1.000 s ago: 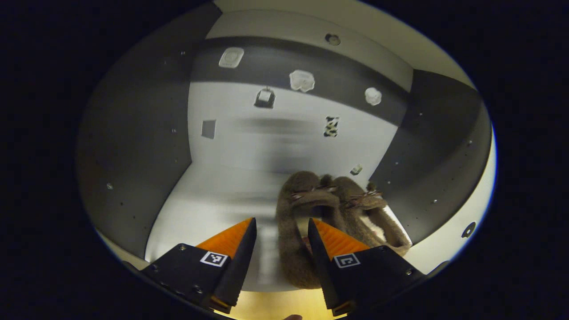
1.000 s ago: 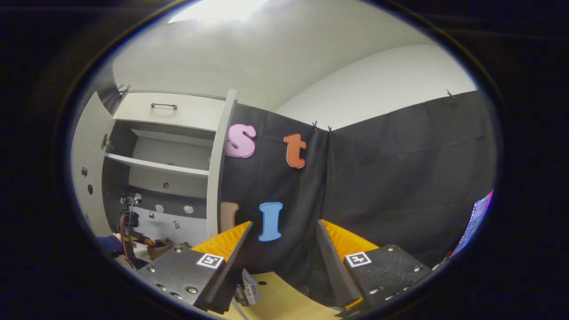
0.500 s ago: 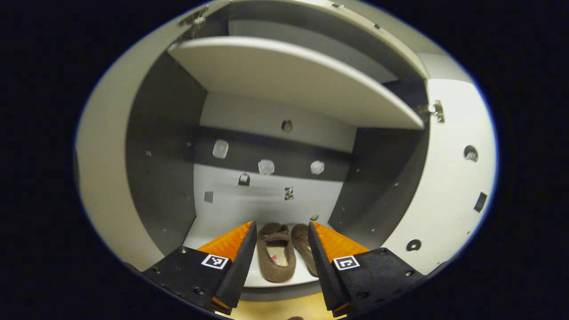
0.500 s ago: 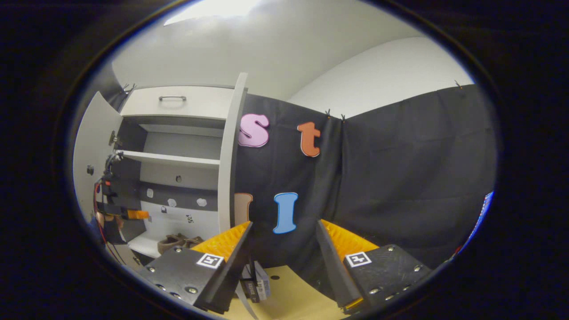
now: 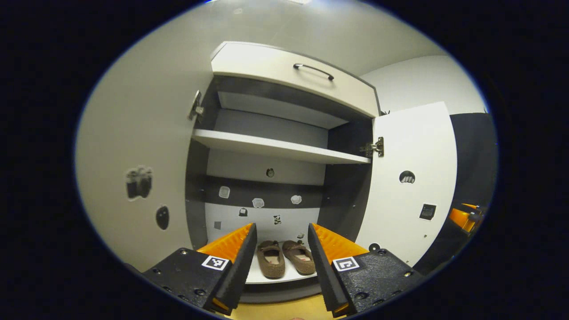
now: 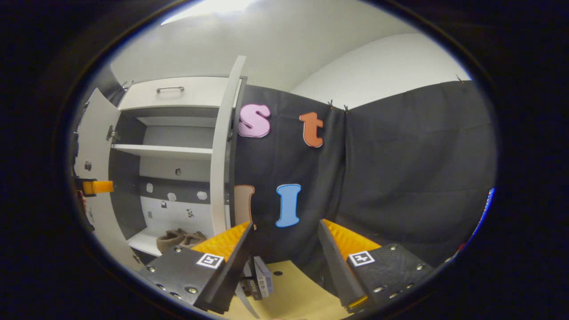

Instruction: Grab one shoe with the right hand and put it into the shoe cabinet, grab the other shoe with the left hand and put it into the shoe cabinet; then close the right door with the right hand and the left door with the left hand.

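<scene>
Left tongs (image 5: 279, 249) back clear of shoe cabinet (image 5: 284, 133), spread empty; shoes (image 5: 285, 258) side by side inside. Right tongs (image 6: 284, 249) spread empty.

The two shoes (image 5: 284, 262) are fuzzy brown slippers with a pale pinkish lining, side by side on the white bottom shelf (image 5: 266, 278) of the shoe cabinet (image 5: 284, 80). The cabinet has off-white fronts and doors: the left door (image 5: 133, 146) and the right door (image 5: 413, 178) both show cream-white inner faces dotted with small dark and grey stickers. Its side walls are dark grey, and the back panel (image 5: 262, 195) is light grey crossed by a dark grey band carrying pale stickers. The middle shelf (image 5: 275, 146) is white. The drawer handle (image 5: 313, 71) is dark metal. The floor (image 6: 289, 293) is yellowish tan. The booth cloth (image 6: 400, 178) is black.
</scene>
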Motion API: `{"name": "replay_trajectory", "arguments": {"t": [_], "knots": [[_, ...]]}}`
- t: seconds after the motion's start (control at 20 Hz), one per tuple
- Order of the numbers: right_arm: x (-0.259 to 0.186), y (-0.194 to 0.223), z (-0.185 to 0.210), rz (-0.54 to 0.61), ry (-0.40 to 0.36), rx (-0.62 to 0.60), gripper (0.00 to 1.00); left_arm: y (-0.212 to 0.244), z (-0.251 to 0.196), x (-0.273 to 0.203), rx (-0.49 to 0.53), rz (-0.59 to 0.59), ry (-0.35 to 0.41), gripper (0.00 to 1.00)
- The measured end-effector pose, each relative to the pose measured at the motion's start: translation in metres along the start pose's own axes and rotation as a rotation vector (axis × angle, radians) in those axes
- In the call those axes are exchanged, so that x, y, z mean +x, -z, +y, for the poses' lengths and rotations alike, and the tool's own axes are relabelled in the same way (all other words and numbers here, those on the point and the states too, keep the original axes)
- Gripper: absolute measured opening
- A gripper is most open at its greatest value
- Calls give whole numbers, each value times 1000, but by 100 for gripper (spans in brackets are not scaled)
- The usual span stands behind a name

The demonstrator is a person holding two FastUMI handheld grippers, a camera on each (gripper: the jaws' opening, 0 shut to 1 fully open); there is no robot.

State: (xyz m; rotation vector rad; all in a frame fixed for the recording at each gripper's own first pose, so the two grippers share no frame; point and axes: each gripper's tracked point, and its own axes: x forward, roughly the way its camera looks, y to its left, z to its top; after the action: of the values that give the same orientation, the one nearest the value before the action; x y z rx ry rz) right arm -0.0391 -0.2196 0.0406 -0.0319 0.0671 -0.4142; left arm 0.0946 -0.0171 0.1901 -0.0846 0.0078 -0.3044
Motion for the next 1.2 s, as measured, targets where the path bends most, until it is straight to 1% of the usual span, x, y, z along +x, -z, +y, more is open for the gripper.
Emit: {"name": "replay_trajectory", "arguments": {"t": [0.05, 0.1, 0.15, 0.2, 0.25, 0.3, 0.35, 0.4, 0.55, 0.65, 0.7, 0.8, 0.85, 0.9, 1.05, 1.2], "knots": [[3, 4, -2, 12, 3, 4, 89, -3, 0, -10, 5, -7, -6, 70], [5, 9, -3, 24, 6, 9, 87, -8, -1, -20, 4, -16, -7, 76], [7, 14, -4, 37, 6, 15, 90, -13, -2, -30, 6, -23, -5, 70], [8, 18, -3, 49, 2, 20, 89, -16, 0, -37, 8, -23, -11, 70], [11, 22, -2, 59, -3, 24, 94, -19, 2, -44, 11, -26, -18, 71], [13, 25, 0, 66, -7, 28, 96, -22, 4, -50, 16, -31, -24, 77], [15, 26, 2, 70, -15, 33, 96, -25, 7, -54, 20, -40, -36, 75], [16, 28, 6, 74, -26, 40, 96, -27, 10, -58, 26, -45, -47, 78], [19, 33, 17, 88, -56, 59, 96, -25, 18, -68, 47, -42, -77, 80], [20, 35, 20, 92, -68, 63, 95, -26, 26, -75, 67, -44, -102, 91], [20, 34, 20, 90, -67, 58, 95, -26, 28, -77, 75, -45, -111, 94], [18, 34, 23, 92, -81, 52, 95, -26, 32, -81, 82, -45, -127, 94], [19, 33, 25, 86, -93, 41, 95, -26, 34, -83, 81, -45, -134, 88], [18, 31, 29, 79, -108, 23, 95, -26, 35, -85, 79, -45, -139, 94], [13, 27, 42, 62, -157, -6, 95, -24, 37, -89, 65, -44, -152, 94], [8, 28, 63, 70, -229, 24, 95, -20, 38, -93, 46, -36, -164, 94]]}}
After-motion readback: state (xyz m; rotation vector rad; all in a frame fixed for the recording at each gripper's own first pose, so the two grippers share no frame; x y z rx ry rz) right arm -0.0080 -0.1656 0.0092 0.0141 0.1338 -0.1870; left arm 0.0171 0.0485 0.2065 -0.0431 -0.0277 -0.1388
